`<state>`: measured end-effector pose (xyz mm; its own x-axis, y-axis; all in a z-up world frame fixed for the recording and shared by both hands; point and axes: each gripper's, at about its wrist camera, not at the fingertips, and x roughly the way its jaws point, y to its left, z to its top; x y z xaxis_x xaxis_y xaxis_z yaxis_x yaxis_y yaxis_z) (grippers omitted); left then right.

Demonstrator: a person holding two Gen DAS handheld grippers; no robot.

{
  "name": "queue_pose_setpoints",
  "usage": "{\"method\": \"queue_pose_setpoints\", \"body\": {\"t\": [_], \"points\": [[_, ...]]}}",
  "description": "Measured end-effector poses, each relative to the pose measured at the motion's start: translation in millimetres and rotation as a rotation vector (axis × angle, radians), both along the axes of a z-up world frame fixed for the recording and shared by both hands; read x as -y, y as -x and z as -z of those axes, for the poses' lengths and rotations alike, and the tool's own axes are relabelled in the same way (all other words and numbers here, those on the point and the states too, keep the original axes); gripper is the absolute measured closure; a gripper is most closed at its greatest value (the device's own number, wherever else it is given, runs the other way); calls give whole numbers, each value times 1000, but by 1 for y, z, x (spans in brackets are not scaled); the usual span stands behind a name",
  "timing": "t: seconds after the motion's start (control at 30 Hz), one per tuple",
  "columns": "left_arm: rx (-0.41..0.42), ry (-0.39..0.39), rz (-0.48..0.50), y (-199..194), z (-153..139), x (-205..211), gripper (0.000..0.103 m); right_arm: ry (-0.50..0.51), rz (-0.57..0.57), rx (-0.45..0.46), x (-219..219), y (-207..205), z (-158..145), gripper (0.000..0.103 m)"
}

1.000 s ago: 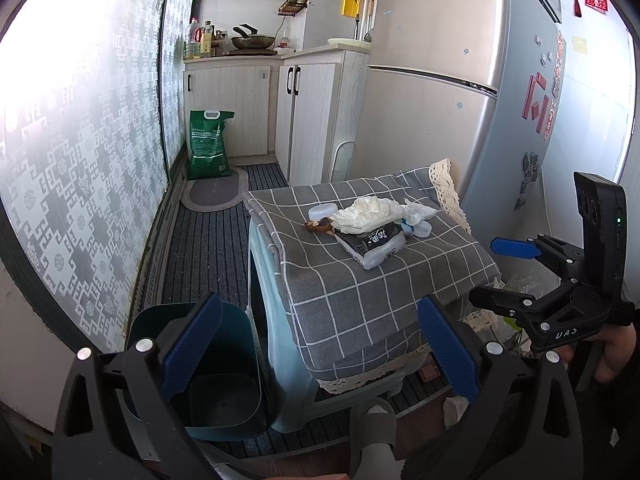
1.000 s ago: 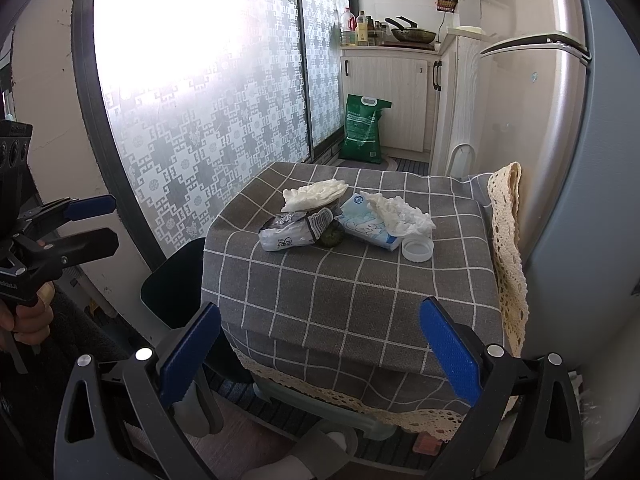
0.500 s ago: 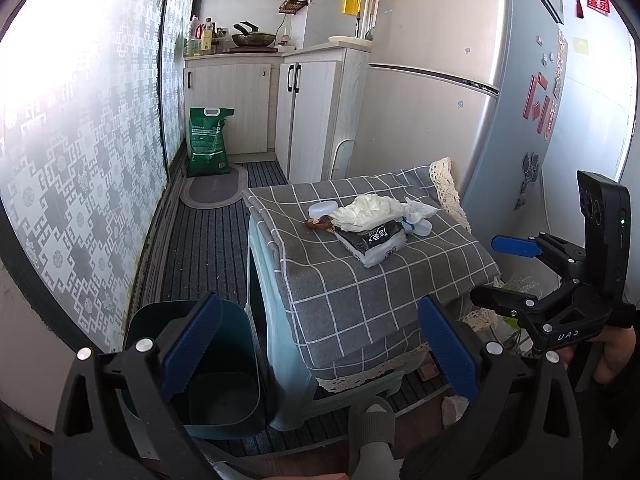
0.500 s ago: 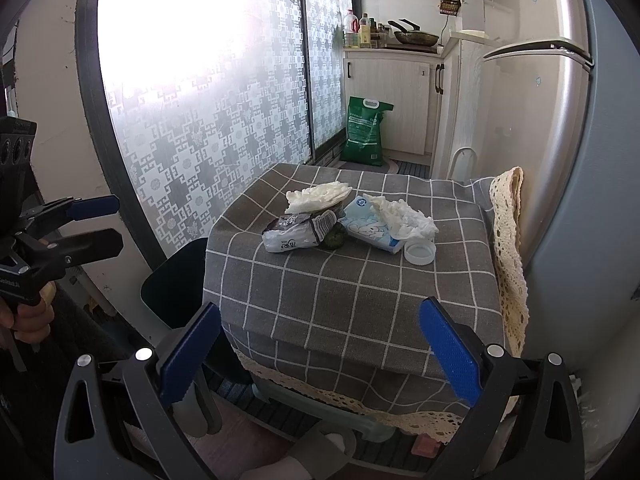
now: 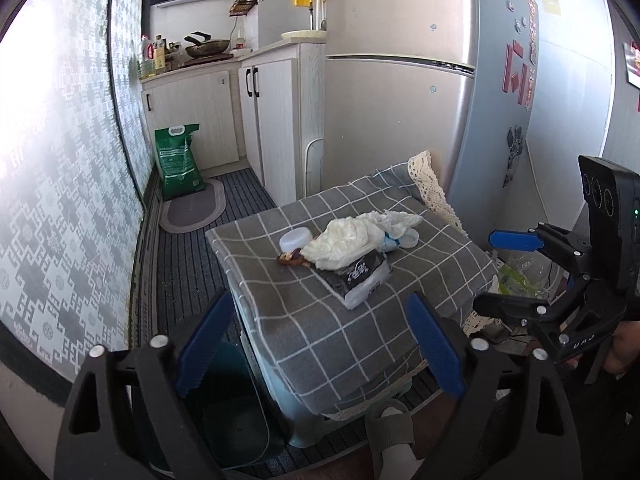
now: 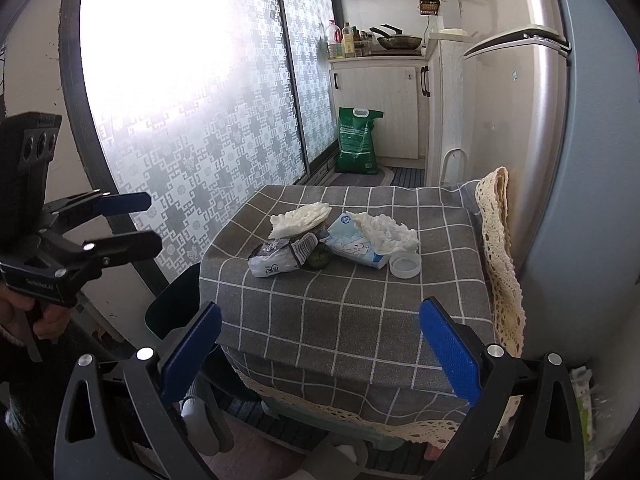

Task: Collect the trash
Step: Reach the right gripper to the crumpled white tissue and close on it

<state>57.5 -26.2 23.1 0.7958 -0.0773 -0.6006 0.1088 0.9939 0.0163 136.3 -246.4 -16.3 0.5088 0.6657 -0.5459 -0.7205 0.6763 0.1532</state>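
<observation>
A heap of trash lies on the grey checked tablecloth [image 5: 360,320]: crumpled white tissue [image 5: 348,240], a dark wrapper pack [image 5: 356,276], a brown scrap [image 5: 292,258] and a white lid [image 5: 296,238]. The right wrist view adds a blue wipes pack [image 6: 352,242], a green lump [image 6: 318,258] and another lid [image 6: 405,265]. My left gripper [image 5: 320,340] hovers short of the table's near corner, jaws closing with nothing between them. My right gripper [image 6: 320,352] stands open before the table's front edge, also holding nothing. A dark green bin [image 5: 232,412] sits on the floor beside the table.
A silver fridge [image 5: 392,120] stands right behind the table. White cabinets [image 5: 276,120] and a green sack [image 5: 178,160] are farther back. A patterned glass door [image 6: 200,120] runs along the left. A person's slippered foot [image 5: 392,432] is below the table.
The left gripper has moved in toward the table and rolled a little, and its blue pads have drawn closer together. The right gripper has stayed nearly still.
</observation>
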Motion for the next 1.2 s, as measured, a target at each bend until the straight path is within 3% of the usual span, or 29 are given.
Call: {"method": "queue_pose_setpoints", "body": {"t": [0.13, 0.2, 0.33, 0.57, 0.73, 0.8, 0.93, 1.1, 1.2], "points": [[-1, -38, 79, -28, -5, 16, 40, 4, -2, 17, 3, -1, -3, 8], [-20, -57, 128, -41, -2, 26, 54, 5, -4, 14, 6, -2, -2, 11], [-76, -58, 193, -68, 11, 37, 59, -8, -1, -11, 13, -10, 0, 22], [-128, -63, 180, -103, 29, 46, 60, -41, 17, -38, 23, -23, -1, 23], [-131, -161, 164, -109, 37, 58, 59, -38, 26, -21, 23, -29, -4, 23], [-157, -161, 149, -115, 41, 55, 72, -42, 26, -28, 22, -35, -4, 27], [-163, -153, 113, -121, 42, 47, 74, -26, 18, -54, 15, -52, 1, 38], [-165, -140, 91, -123, 44, 40, 90, -27, 29, -81, 4, -73, 6, 44], [-156, -119, 95, -122, 42, 37, 93, -17, 40, -102, -5, -88, 11, 51]]}}
